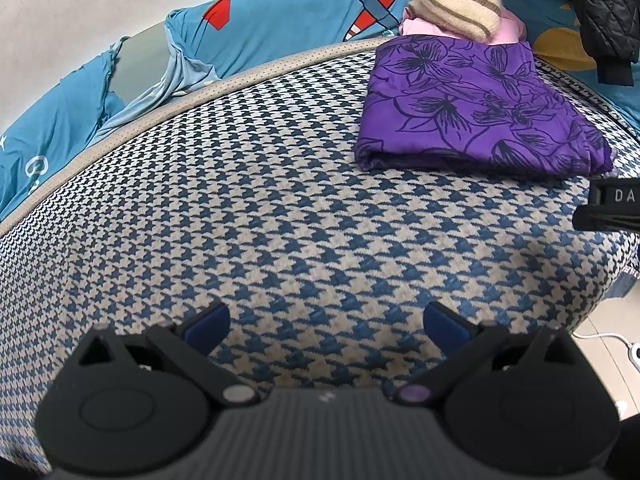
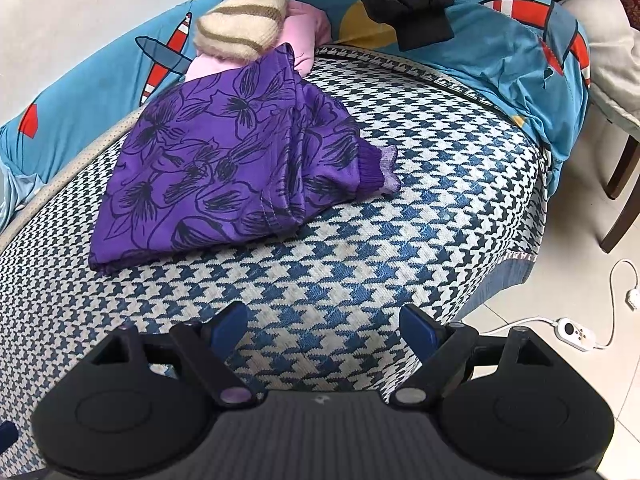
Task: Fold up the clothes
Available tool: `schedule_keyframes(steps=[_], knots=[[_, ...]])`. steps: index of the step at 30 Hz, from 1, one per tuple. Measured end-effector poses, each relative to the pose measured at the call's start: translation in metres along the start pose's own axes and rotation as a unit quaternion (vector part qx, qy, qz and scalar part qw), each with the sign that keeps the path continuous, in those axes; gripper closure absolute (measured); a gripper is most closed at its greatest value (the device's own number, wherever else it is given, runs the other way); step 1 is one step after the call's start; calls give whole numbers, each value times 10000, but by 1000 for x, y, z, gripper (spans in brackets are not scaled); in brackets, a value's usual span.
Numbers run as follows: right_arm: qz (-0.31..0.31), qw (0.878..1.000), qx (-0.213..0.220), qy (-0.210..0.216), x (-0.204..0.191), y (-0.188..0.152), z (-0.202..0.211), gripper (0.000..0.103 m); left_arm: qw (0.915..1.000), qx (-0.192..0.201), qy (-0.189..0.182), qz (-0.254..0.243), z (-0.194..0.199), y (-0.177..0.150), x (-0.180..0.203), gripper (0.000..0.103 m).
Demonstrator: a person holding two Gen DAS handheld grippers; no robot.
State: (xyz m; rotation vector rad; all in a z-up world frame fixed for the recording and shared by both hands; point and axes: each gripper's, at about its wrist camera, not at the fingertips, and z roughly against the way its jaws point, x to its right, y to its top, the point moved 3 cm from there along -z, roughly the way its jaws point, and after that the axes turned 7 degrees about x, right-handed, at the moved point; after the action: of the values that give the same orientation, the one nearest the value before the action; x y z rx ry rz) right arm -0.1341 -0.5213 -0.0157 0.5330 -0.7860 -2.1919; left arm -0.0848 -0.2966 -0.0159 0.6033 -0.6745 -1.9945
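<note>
Houndstooth cover (image 2: 360, 208) bears folded purple garment (image 2: 224, 168); left gripper (image 1: 326, 322) and right gripper (image 2: 322, 326) apart, empty

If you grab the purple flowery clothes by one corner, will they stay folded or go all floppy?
Probably floppy: the purple garment is thin cloth with soft creases, so its layers would likely fall open. It looks light. Its frilly cuff already pokes out, so it may dangle.

Purple garment (image 2: 224, 168): thin matt cloth, showing smooth. Bed cover (image 2: 360, 248): coarse woven, looking rough. Sweater (image 2: 240, 20): fuzzy knit.
</note>
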Motion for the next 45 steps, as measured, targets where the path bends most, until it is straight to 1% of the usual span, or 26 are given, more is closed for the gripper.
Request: schedule_keyframes(steps=[11,18,32,45], knots=[[-28,10000,10,6,2,0,1,20,10000,16,3,43,3,2,-2,0],[9,10000,12,84,0,-3,4,20,10000,80,9,29,10,4,0,0],[13,10000,27,83,0,-3,4,20,9999,83,-133,20,13,3,4,0],[31,10000,19,90,0,-3,4,20,9998,94,-158,33,15,3,3,0]])
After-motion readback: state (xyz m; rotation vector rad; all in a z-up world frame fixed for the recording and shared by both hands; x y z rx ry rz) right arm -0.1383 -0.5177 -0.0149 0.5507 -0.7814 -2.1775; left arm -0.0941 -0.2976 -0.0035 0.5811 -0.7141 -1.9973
